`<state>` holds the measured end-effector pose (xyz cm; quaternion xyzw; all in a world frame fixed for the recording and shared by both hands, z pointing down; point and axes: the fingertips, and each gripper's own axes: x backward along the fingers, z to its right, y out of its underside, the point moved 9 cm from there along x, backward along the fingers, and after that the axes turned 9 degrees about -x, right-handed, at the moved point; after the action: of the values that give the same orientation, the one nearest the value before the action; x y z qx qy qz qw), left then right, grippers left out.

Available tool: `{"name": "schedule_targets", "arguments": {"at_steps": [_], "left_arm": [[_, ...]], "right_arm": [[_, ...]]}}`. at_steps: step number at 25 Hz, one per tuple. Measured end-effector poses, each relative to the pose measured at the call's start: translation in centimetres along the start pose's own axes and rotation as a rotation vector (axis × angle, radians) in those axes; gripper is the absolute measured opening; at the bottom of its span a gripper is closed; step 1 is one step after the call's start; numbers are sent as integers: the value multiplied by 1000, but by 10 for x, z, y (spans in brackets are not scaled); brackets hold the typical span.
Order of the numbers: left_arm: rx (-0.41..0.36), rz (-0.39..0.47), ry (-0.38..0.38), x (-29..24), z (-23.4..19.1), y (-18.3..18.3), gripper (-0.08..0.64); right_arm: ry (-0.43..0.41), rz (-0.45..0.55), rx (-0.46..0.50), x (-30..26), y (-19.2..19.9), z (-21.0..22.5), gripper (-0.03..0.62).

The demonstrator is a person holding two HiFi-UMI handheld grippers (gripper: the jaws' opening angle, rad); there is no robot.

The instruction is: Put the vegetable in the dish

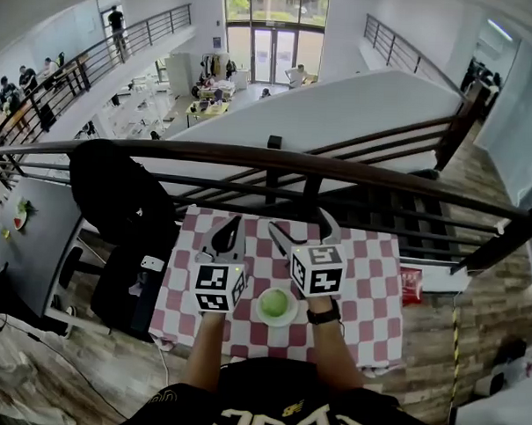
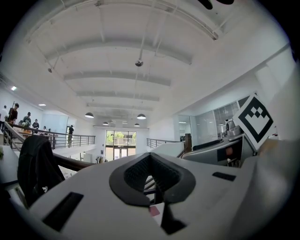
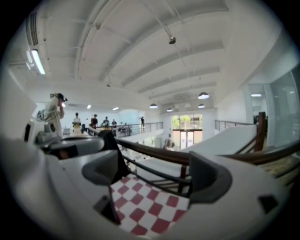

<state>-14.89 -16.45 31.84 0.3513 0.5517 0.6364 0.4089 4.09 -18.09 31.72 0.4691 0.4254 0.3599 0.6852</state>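
A round green vegetable (image 1: 274, 302) lies in a small white dish (image 1: 276, 319) on the red-and-white checkered table (image 1: 368, 291), near its front edge. Both grippers are held up above the table, beyond the dish. My left gripper (image 1: 229, 223) is left of the dish; in the left gripper view its black pads (image 2: 180, 180) meet at the tips with nothing between them. My right gripper (image 1: 297, 221) hovers above and just right of the dish, jaws spread wide and empty. The right gripper view shows only checkered cloth (image 3: 150, 206) between the right gripper's (image 3: 154, 176) pads.
A dark wooden railing (image 1: 268, 160) runs just beyond the table's far edge, with a stairway and a lower floor behind it. A chair draped with a black jacket (image 1: 117, 196) stands left of the table. A red packet (image 1: 411, 285) lies on a ledge at the right.
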Motion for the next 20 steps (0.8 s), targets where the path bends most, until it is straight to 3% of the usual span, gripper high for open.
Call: {"name": "schedule_targets", "arguments": {"at_steps": [4, 9, 20], "left_arm": [[-6, 11, 8, -5, 3, -2, 18], [-16, 22, 24, -9, 7, -6, 18], [2, 39, 64, -13, 14, -12, 18]], "right_arm": [[6, 23, 14, 5, -6, 0, 456], [45, 84, 23, 13, -12, 1, 282], [45, 165, 24, 20, -16, 0, 92]]}}
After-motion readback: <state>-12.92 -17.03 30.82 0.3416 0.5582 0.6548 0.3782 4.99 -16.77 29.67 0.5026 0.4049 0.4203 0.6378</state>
